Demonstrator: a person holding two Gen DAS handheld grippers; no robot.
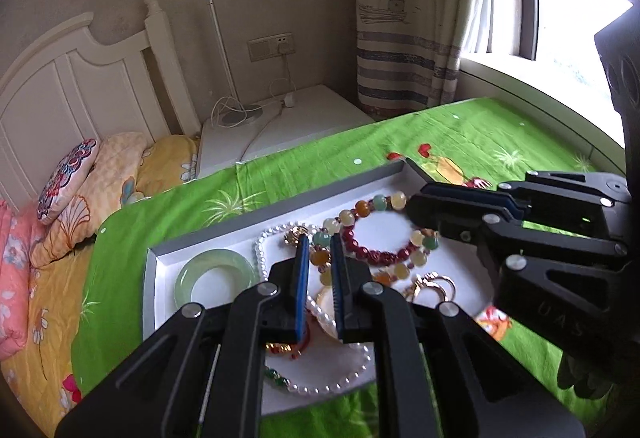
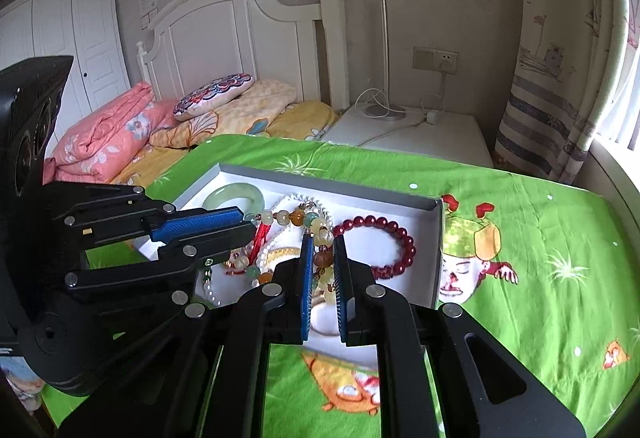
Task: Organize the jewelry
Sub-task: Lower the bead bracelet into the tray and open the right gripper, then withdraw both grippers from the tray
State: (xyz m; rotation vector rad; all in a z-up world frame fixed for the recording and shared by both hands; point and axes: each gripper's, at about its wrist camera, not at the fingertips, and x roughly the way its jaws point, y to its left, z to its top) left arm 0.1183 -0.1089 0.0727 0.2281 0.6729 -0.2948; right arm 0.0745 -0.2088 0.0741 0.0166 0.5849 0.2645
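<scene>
A shallow white tray [image 1: 160,258] [image 2: 434,238] on a green cloth holds tangled jewelry. A jade bangle [image 1: 216,274] [image 2: 234,194] lies at its left end. A dark red bead bracelet [image 1: 380,254] [image 2: 384,242] lies to the right. A strand of large multicolour beads [image 1: 372,204] [image 2: 298,216] stretches between both grippers. My left gripper [image 1: 320,242] [image 2: 240,222] is shut on one end of it. My right gripper [image 2: 323,243] [image 1: 412,206] is shut on the other end. A pearl necklace [image 1: 332,386] [image 2: 280,206] and gold rings [image 1: 434,288] lie beneath.
The green cartoon-print cloth [image 2: 520,278] covers the table. A bed with pillows [image 2: 224,118] is on the left. A white nightstand [image 2: 440,134] with a lamp base and cables stands behind. A curtain [image 1: 400,18] and window are on the right.
</scene>
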